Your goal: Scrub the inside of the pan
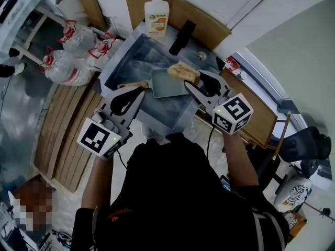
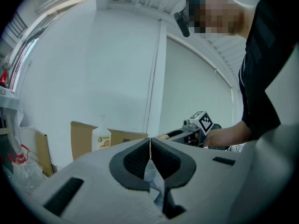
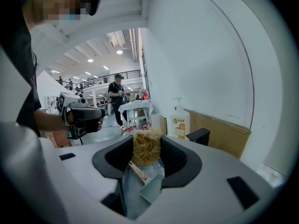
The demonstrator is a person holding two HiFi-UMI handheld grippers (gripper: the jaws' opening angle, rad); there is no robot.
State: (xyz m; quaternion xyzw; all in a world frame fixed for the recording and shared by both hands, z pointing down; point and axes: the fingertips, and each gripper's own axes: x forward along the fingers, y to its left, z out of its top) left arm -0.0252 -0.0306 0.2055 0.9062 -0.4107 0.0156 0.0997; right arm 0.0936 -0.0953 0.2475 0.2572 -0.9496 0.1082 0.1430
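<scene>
Standing behind the sink (image 1: 131, 51) is a soap bottle (image 1: 156, 12). The pan (image 1: 167, 85) lies in the sink. My right claw (image 1: 194, 81) squeezes the sponge (image 1: 183, 72) over the pan's far edge. My left claw (image 1: 137, 94), closed tight on nothing, points at the pan's handle (image 1: 133, 84).

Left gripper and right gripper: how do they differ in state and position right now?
The left gripper has its jaws shut on nothing, while the right gripper clamps a tan fibrous scrubbing sponge. The left gripper sits near the wooden handle of the grey-blue square pan, and the right gripper holds the sponge at the pan's corner. Both point toward the pan.
</scene>
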